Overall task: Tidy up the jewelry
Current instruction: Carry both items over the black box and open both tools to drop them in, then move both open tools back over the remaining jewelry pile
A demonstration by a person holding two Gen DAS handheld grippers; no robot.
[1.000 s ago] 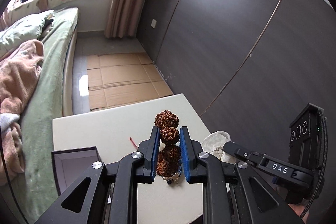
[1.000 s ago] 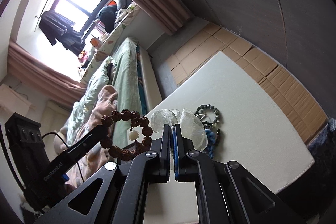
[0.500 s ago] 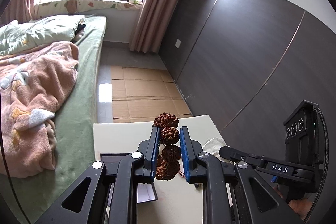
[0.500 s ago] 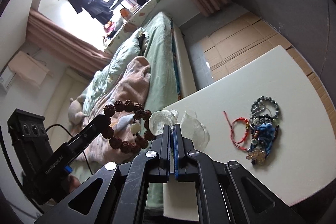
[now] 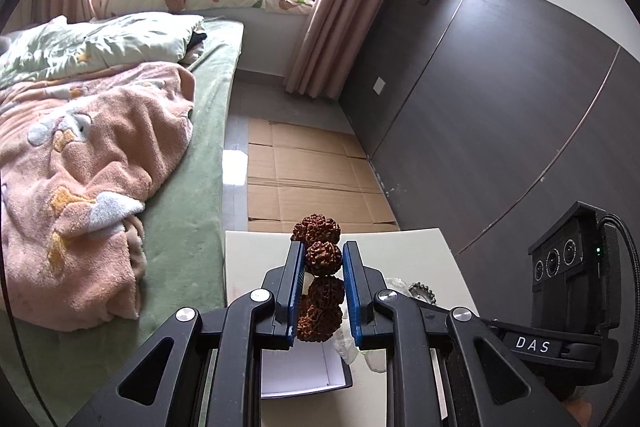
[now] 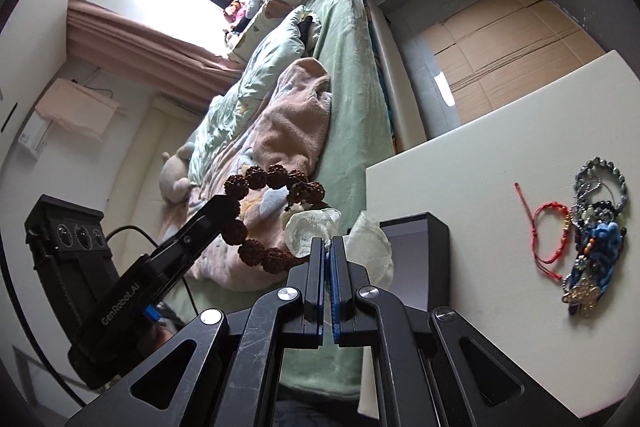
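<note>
A bracelet of big brown knobbly beads [image 5: 323,259] hangs in the air, and my left gripper [image 5: 320,255] is shut on one of its beads. In the right wrist view the same bracelet [image 6: 256,251] forms a ring at the tip of the left gripper [image 6: 230,207], over the bed's edge. My right gripper [image 6: 328,243] is shut on the rim of a clear plastic bag [image 6: 308,231], just right of the bracelet. A black jewelry box [image 6: 416,255] stands open on the white table [image 6: 480,155] behind the bag. A pile of bracelets [image 6: 592,227] and a red cord bracelet [image 6: 554,235] lie further right.
A bed with a green sheet [image 5: 180,219] and a pink blanket [image 5: 80,167] runs along the table's left side. Cardboard [image 5: 304,175] covers the floor beyond the table, and a dark wall panel [image 5: 480,107] stands on the right. The box's white inside [image 5: 300,367] shows under the left fingers.
Both grippers have swung left together, toward the table's bed-side edge. The left stays shut on the bead bracelet, the right on the plastic bag. The open box is now right beneath them.
</note>
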